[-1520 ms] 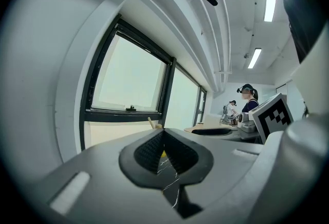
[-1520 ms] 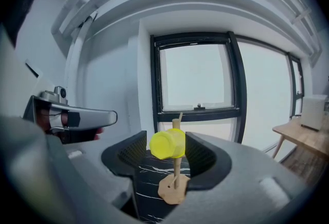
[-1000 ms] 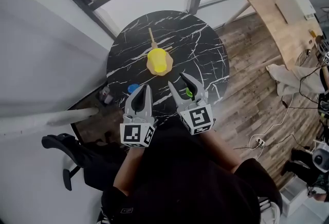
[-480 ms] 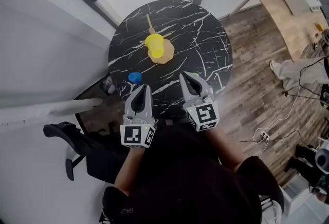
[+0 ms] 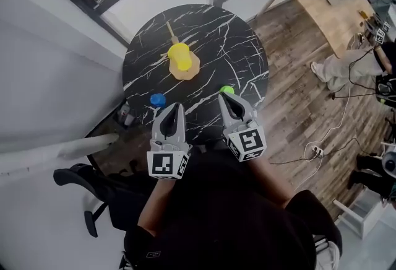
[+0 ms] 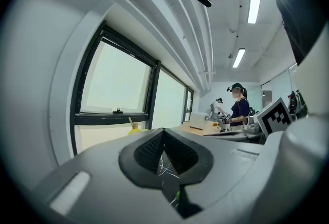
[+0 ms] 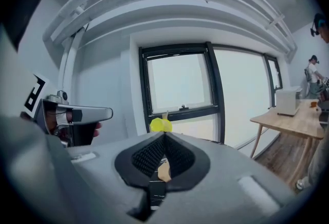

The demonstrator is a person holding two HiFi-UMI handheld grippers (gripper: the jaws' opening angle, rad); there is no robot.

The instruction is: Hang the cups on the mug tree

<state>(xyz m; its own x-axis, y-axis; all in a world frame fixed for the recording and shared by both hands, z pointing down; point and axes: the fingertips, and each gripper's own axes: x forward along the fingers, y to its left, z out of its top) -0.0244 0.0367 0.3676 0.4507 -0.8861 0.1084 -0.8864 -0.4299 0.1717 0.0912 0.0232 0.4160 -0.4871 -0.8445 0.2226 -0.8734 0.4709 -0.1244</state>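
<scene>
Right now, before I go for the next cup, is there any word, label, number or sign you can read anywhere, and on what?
None: no readable text in any view.
Left claw and right claw: black-and-white square patterns only, no letters.
Yellow cup, blue cup, green cup, table: no print shows.
</scene>
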